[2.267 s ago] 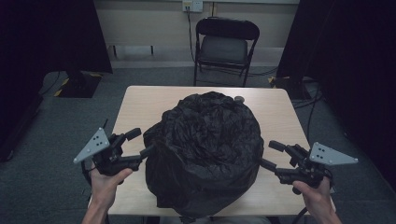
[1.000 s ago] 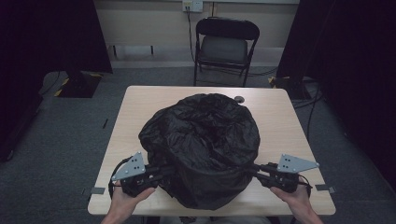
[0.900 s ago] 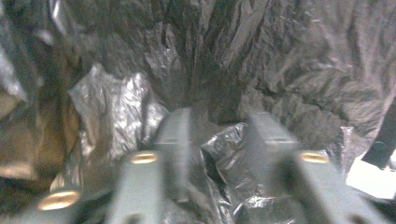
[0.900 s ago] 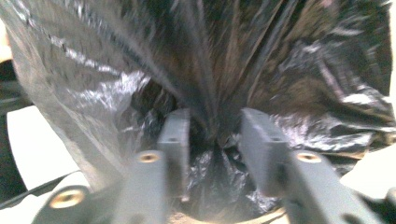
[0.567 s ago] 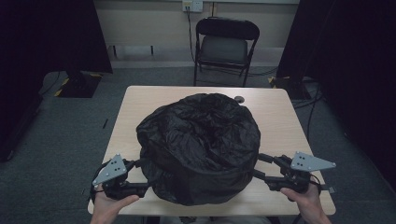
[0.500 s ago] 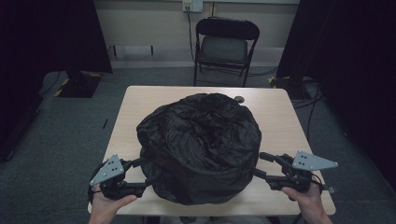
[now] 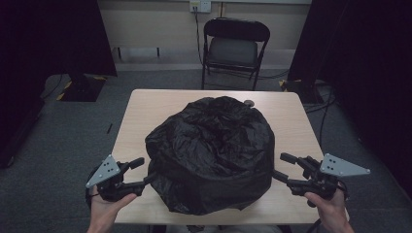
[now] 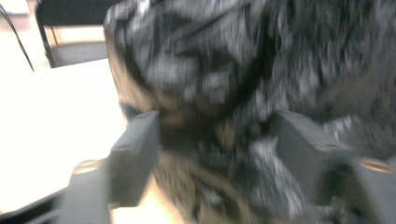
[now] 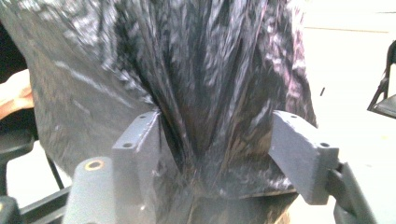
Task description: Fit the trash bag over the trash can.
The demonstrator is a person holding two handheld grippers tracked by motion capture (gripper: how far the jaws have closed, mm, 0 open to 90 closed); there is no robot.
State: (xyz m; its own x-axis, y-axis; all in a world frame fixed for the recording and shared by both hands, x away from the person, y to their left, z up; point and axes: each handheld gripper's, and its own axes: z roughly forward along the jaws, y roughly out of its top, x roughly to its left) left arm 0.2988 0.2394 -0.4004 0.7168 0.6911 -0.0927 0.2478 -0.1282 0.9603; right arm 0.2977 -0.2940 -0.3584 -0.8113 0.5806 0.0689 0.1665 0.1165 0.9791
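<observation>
1. While at either side of the bag (image 7: 211, 155) in the high view, left gripper (image 7: 141, 172) and right gripper (image 7: 284, 169) spread wide, gripping nothing. Bag mid-table (image 7: 291, 111), crumpled, sagging over the near edge. Chair (image 7: 233, 46) beyond; small dark thing (image 7: 248, 103) at the bag's far rim, too small to tell.
2. From the left gripper view, blurred: jaws parted, folds of bag (image 8: 210, 102) between them, unpinched.
3. From the right gripper view: jaws parted round a pleat of bag (image 9: 205, 93), not clamped. Likely step: taking hold at both sides. Next: close on plastic, lift evenly. Slack folds may slip.
</observation>
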